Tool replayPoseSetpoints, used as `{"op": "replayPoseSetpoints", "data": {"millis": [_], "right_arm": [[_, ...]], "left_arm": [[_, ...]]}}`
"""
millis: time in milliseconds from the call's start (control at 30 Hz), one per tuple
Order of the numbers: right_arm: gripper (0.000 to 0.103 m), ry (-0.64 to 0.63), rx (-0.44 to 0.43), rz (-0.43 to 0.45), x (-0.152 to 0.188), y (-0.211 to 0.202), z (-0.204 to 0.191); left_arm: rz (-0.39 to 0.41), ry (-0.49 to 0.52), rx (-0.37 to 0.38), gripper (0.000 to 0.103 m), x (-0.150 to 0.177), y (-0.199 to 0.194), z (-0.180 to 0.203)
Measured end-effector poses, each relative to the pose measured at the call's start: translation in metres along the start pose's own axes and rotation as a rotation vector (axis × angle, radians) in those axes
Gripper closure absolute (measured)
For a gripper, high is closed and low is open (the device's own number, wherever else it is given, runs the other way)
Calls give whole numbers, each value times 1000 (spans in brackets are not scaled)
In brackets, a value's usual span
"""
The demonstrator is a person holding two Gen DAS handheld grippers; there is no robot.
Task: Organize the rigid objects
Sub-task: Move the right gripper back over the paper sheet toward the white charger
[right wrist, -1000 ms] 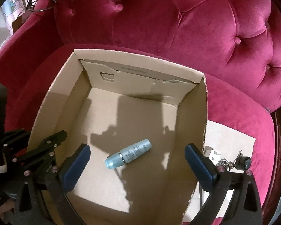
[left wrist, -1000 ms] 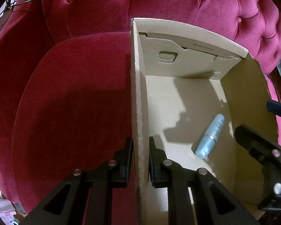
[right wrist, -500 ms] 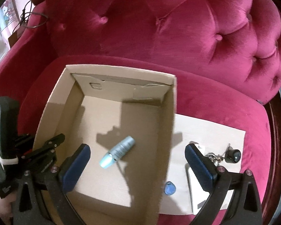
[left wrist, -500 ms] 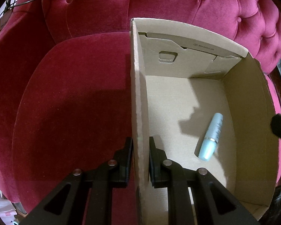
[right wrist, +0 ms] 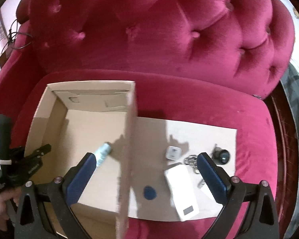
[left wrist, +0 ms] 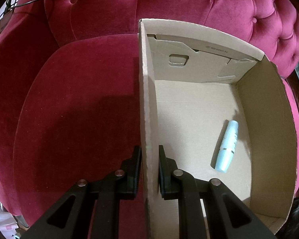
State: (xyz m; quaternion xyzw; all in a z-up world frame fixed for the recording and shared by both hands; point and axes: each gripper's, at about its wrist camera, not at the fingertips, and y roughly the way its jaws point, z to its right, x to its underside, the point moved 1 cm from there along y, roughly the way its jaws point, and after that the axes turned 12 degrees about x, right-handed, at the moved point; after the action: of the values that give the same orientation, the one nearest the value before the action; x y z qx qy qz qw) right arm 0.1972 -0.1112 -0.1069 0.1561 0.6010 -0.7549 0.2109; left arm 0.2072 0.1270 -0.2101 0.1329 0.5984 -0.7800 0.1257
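- A cardboard box (left wrist: pixel 267 131) sits open-topped on the seat of a crimson tufted velvet sofa (left wrist: pixel 73 107).
- The left gripper (left wrist: pixel 149 159) is clamped on the box's left wall, one black finger outside and one inside.
- A pale blue tube (left wrist: pixel 227 146) with a silver band lies on the box floor near the right wall, apart from the left gripper's fingers.
- The right gripper (right wrist: pixel 147 171) hangs above the scene with its blue-padded jaws wide apart and nothing between the pads; the box's right wall rises between them in its view.
- Right of the box, a flat cardboard sheet (right wrist: pixel 205 131) lies on the cushion.
- On that sheet: a white rectangular device (right wrist: pixel 182 189), a small white square piece (right wrist: pixel 173 152), a dark blue round disc (right wrist: pixel 149 192), a metal key ring (right wrist: pixel 191 159) and a small black round object (right wrist: pixel 222 156). All are blurred.
- The right finger's pad covers part of the key ring and device.
- A dark cable (right wrist: pixel 18 39) loops over the sofa's left arm.
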Motion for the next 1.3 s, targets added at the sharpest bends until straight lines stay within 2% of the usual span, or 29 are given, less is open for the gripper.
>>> {"op": "replayPoseSetpoints", "data": {"millis": [600,900,1300], "right_arm": [[0,89,111,-57,36,33,92],[0,126,140,-95,58,68,112],[0,163,135,-156,84,115,122]], "left_arm": [[-2,0,-4,86,-1,0,2],[-5,0,-6,86,-1,2,3],[-6,3,-12,86,-1,3,2]]}}
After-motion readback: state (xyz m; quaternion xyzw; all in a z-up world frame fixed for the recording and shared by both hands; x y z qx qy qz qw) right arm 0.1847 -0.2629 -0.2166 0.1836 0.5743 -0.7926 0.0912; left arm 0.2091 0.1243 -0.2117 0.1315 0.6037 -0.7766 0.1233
